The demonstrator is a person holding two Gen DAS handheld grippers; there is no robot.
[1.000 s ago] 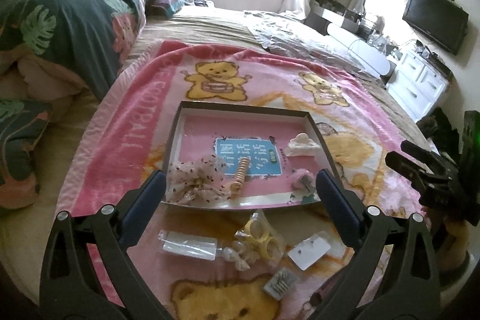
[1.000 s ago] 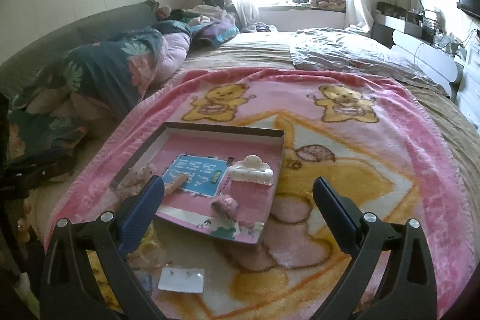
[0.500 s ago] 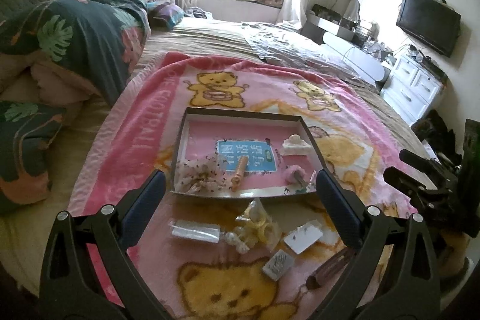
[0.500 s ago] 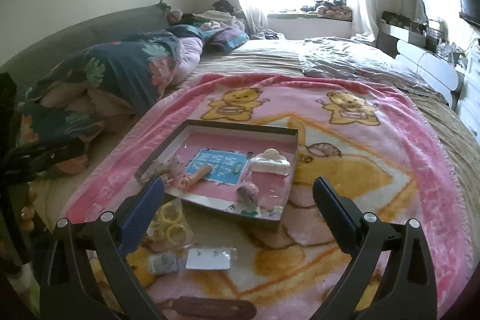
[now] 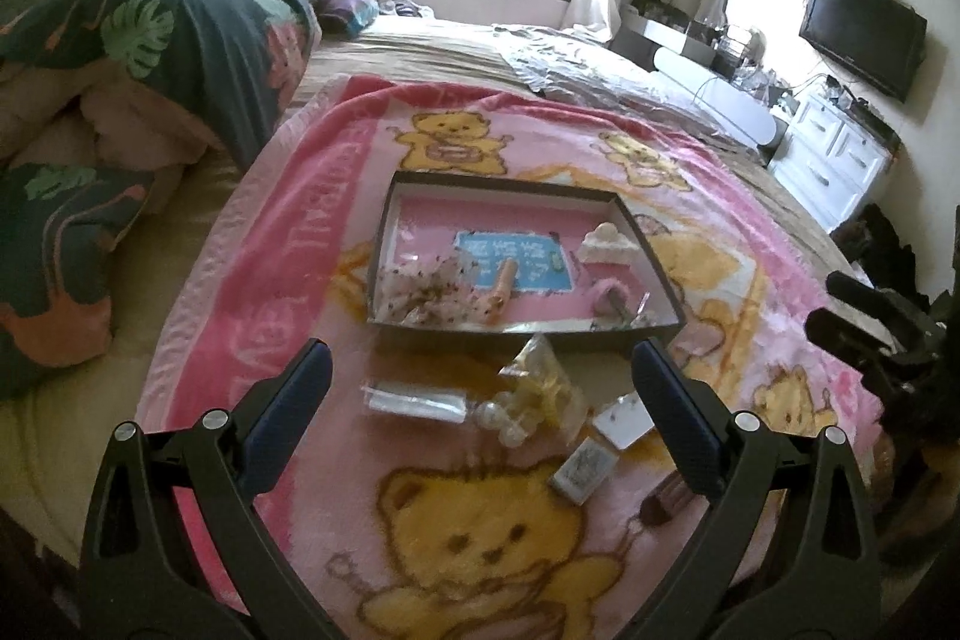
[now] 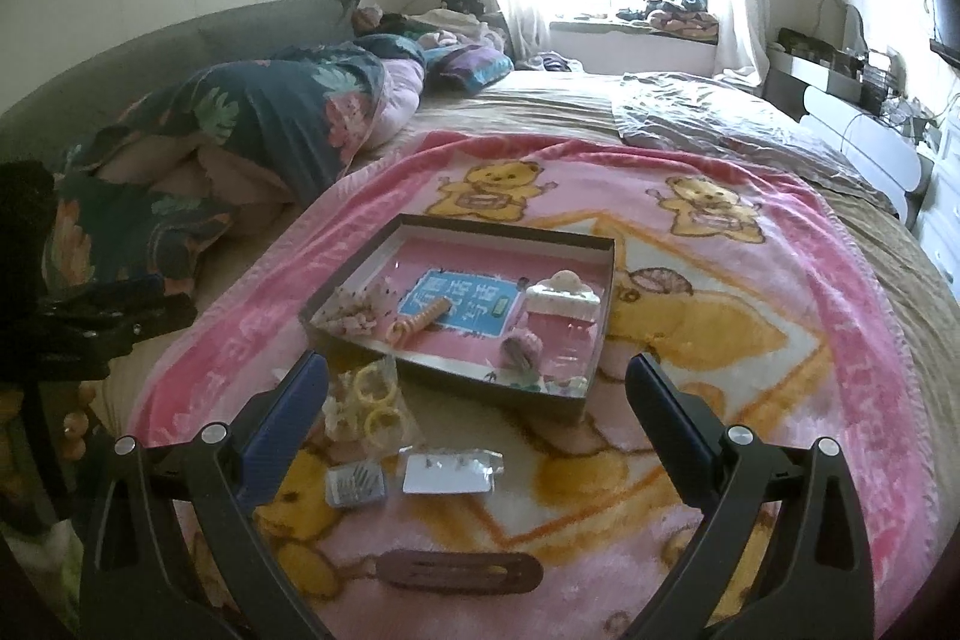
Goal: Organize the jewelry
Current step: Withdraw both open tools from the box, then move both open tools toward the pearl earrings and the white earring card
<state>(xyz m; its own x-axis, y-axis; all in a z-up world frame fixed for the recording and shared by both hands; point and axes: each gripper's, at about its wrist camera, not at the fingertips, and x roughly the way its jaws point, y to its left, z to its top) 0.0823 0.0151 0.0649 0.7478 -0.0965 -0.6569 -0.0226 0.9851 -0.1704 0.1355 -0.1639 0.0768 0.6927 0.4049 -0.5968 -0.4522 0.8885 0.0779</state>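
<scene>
A shallow dark box (image 5: 384, 244) (image 6: 603, 304) with a pink floor lies on the pink bear blanket. It holds a white hair claw (image 5: 606, 244) (image 6: 561, 301), a spiral hair tie (image 5: 501, 289) (image 6: 420, 319), a spotted scrunchie (image 5: 420, 292) and a pink clip (image 6: 522, 346). In front of the box lie a bag of yellow rings (image 5: 540, 388) (image 6: 375, 400), an earring card (image 5: 621, 418) (image 6: 450, 472), a small grey packet (image 5: 582, 472) (image 6: 354, 484), a clear packet (image 5: 417, 400) and a brown barrette (image 6: 462, 571). My left gripper (image 5: 480, 382) and right gripper (image 6: 477, 382) are open and empty above these.
The blanket (image 6: 780, 316) covers a bed with piled dark floral bedding (image 5: 180, 40) at the left. A white dresser (image 5: 840, 154) and a TV (image 5: 861, 31) stand at the right. The right gripper's body (image 5: 888, 334) shows at the left wrist view's right edge.
Both grippers have pulled back and up from the box, so more of the loose items and the brown barrette have come into view. Nothing was picked up.
</scene>
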